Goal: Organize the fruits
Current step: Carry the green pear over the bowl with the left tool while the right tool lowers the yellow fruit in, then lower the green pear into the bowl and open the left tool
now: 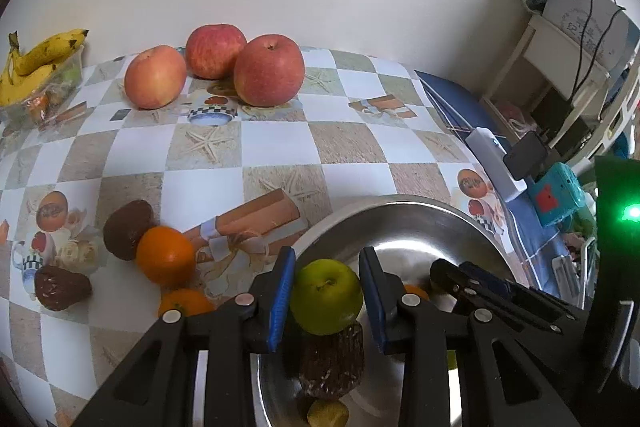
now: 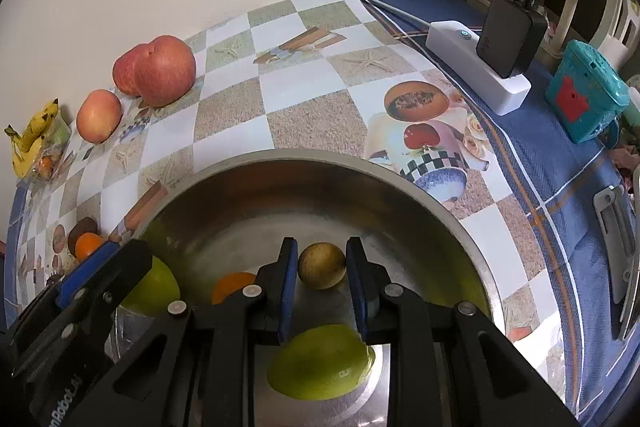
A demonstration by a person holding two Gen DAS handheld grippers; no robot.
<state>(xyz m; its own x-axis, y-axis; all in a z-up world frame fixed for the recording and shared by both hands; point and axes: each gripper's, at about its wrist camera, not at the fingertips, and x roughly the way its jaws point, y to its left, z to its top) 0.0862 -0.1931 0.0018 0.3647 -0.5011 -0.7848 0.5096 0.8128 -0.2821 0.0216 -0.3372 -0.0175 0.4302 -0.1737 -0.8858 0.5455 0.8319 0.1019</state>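
Green round apple [image 1: 326,297] sat pinched in the left gripper [image 1: 326,301] over the shiny steel bowl [image 1: 400,211]. Right gripper [image 2: 322,287] was pressed together, empty. Next, probably let go gently.

Green apple [image 1: 326,295], steel bowl [image 1: 400,215], red apples [image 1: 269,70], checkered tablecloth [image 1: 280,139].

White lettering "mRobot.AI", first letters cut off, printed on black left gripper [image 2: 72,311] body, lower left corner of right wrist view. Faint circular stamp and characters on pale box [image 1: 580,23], upper right of left wrist view: unreadable. No other readable text.
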